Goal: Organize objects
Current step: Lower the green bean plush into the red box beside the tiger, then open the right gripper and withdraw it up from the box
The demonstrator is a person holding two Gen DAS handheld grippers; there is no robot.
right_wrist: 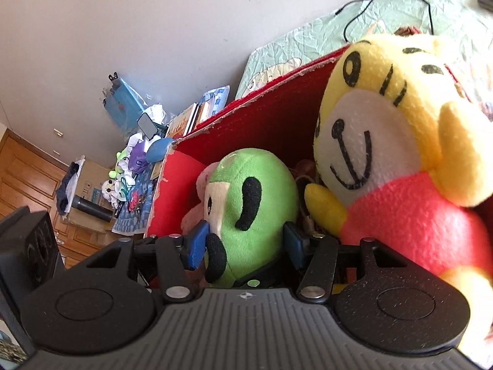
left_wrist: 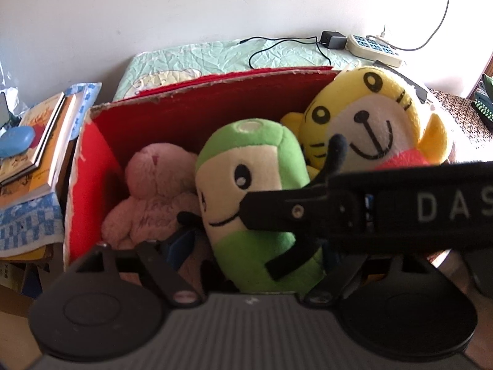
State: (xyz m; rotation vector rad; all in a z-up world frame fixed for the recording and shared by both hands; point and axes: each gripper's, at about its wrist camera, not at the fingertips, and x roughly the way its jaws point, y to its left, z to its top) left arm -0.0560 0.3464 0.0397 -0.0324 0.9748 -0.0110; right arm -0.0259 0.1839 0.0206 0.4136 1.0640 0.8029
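Observation:
A red cardboard box [left_wrist: 92, 166] holds three plush toys: a pink one [left_wrist: 154, 194] at left, a green one [left_wrist: 255, 203] in the middle, a yellow tiger in a red shirt [left_wrist: 369, 123] at right. My right gripper [right_wrist: 246, 242] has its blue pads [right_wrist: 197, 243] against both sides of the green plush [right_wrist: 255, 203] inside the box [right_wrist: 185, 185]; its arm [left_wrist: 385, 206] crosses the left wrist view. My left gripper [left_wrist: 255, 246] hangs over the box's near side, its fingers mostly hidden behind the green plush. The tiger [right_wrist: 400, 154] leans at the right.
A stack of books [left_wrist: 40, 154] on a blue checked cloth sits left of the box. Behind it lies a green quilt [left_wrist: 215, 58] with a power strip [left_wrist: 372, 46] and cables. Clutter and a wooden door [right_wrist: 27, 178] stand at far left.

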